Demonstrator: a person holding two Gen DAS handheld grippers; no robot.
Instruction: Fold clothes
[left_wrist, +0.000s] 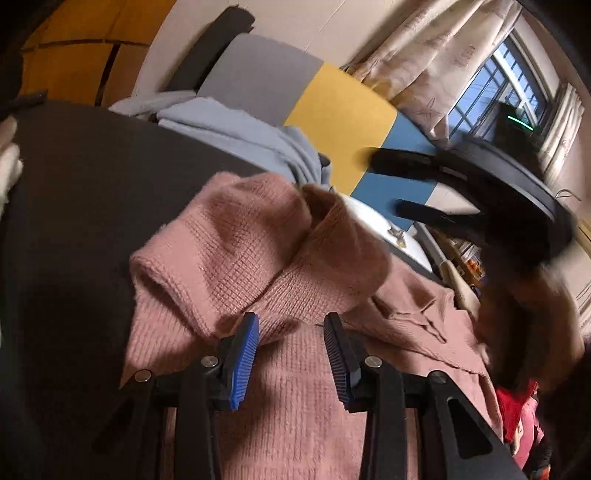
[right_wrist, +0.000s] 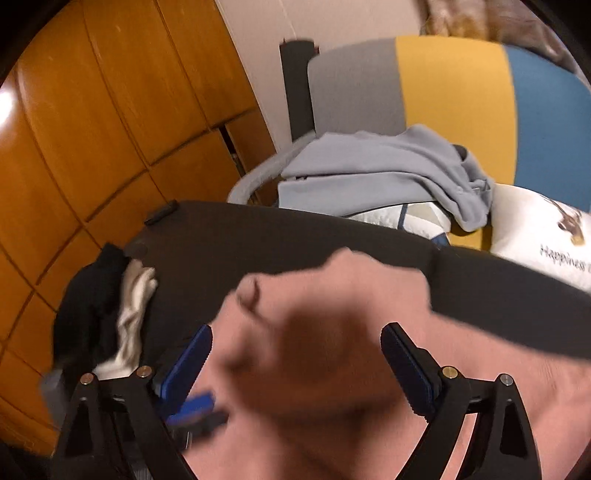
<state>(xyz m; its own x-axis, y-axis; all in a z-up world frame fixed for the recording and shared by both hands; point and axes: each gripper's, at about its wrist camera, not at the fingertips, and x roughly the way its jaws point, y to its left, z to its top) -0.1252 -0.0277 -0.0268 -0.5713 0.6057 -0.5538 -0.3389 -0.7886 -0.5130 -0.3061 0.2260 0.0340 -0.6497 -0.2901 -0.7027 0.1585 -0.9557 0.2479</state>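
A pink knitted sweater (left_wrist: 266, 258) lies bunched on a dark table (left_wrist: 81, 206). A sleeve or fold is heaped up over its body. My left gripper (left_wrist: 291, 350) is open just above the sweater, its blue pads on either side of the knit without gripping it. In the left wrist view the right gripper (left_wrist: 406, 188) shows as a blurred black shape at the upper right, its fingers apart. In the right wrist view my right gripper (right_wrist: 295, 365) is open wide over the blurred pink sweater (right_wrist: 332, 332). The left gripper's blue pad (right_wrist: 192, 406) shows at the lower left.
A grey garment (right_wrist: 369, 170) lies on a chair with a grey, yellow and blue back (right_wrist: 454, 81). A white cushion with print (right_wrist: 535, 229) sits beside it. Black and white clothes (right_wrist: 110, 317) lie at the table's left edge. Wooden cabinet doors (right_wrist: 110, 129) stand behind.
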